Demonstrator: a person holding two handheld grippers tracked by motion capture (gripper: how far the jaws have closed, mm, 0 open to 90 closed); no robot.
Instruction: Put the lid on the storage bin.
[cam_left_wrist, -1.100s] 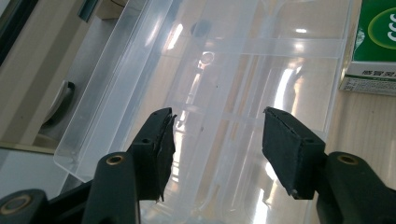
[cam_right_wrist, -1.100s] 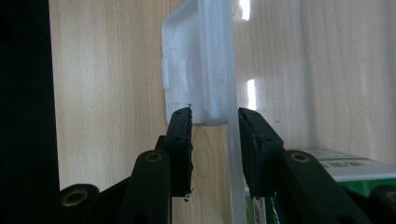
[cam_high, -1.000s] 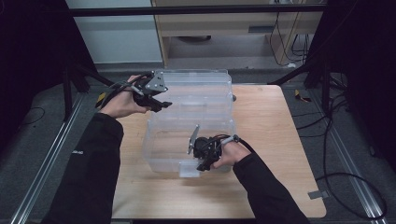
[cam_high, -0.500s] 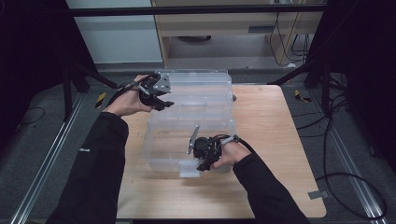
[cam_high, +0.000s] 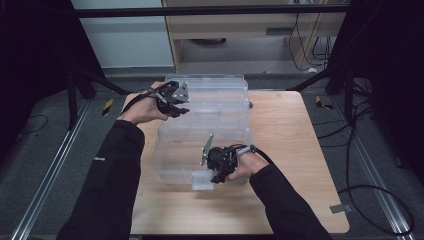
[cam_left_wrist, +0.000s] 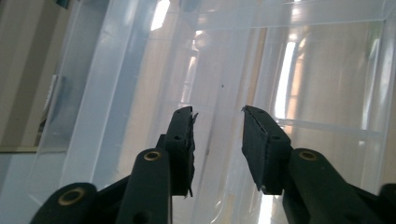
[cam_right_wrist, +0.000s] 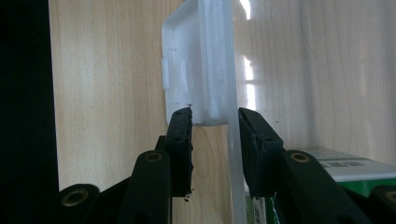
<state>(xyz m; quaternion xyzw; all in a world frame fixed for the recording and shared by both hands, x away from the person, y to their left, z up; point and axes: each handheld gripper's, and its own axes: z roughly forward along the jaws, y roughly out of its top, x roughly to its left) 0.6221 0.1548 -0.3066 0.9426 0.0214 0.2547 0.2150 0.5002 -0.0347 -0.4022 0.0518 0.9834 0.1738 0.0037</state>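
Compared with a second earlier, the left gripper (cam_high: 181, 106) had drifted a little to the right along the far box's rim, while the right gripper (cam_high: 216, 172) had kept its place at the near box's front wall.

Two clear bins sat on the table (cam_high: 300, 150): the far bin (cam_high: 220, 92) at upper centre of the high view, the near bin (cam_high: 175, 150) at centre. In the left gripper view the jaws stood apart over clear plastic, gripping nothing. In the right gripper view the jaws straddled the near bin's front rim just below its white latch (cam_right_wrist: 187, 65), a gap showing on either side, so they looked apart rather than clamped.

To do this step well, I judged the right jaws should close squarely on the rim, beside the latch rather than on it. The left should seat on its own rim before any lift, so the thin plastic would not twist or slip.
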